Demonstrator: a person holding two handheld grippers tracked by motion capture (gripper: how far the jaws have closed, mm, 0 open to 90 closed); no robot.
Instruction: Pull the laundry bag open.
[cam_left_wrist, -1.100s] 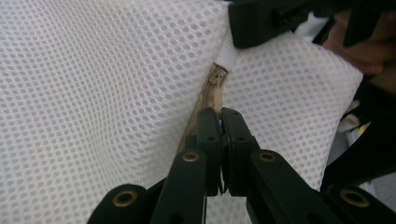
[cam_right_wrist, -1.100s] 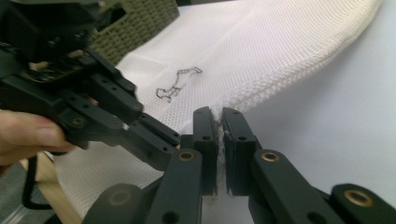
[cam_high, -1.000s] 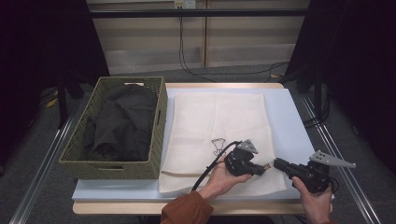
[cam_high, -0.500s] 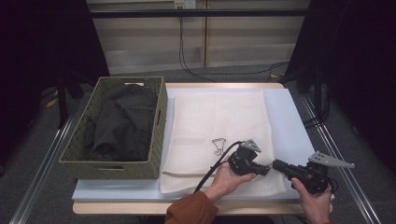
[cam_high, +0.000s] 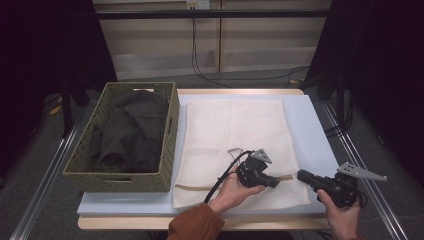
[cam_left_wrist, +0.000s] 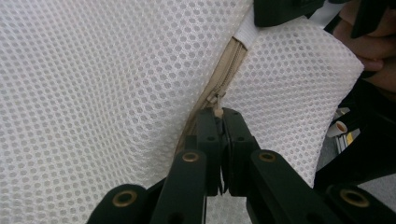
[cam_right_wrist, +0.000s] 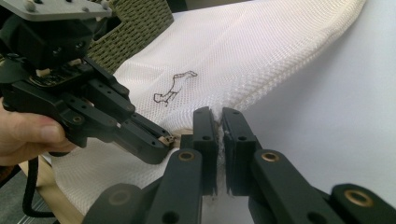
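Observation:
A white mesh bag (cam_high: 235, 135) lies flat on the table, with a tan zipper (cam_high: 285, 178) along its near edge. My left gripper (cam_high: 274, 182) is shut on the zipper pull (cam_left_wrist: 218, 112), and the zipper tape (cam_left_wrist: 231, 65) runs up and away from its jaws. My right gripper (cam_high: 301, 175) is just to its right. It is shut on the bag's mesh edge (cam_right_wrist: 217, 114) at the near right corner. In the right gripper view, the left gripper (cam_right_wrist: 161, 142) points in from the left and almost meets my jaws. A small black dog outline (cam_right_wrist: 175, 86) is printed on the mesh.
A green woven basket (cam_high: 120, 177) stands to the left of the bag and holds a black garment (cam_high: 130, 132). A pale blue mat (cam_high: 310, 125) covers the table (cam_high: 240, 92). Metal rails (cam_high: 360, 165) run along both table sides. Black cables (cam_high: 200, 55) hang at the back.
The left gripper has shifted only a little at the zipper. The right gripper has stayed where it was.

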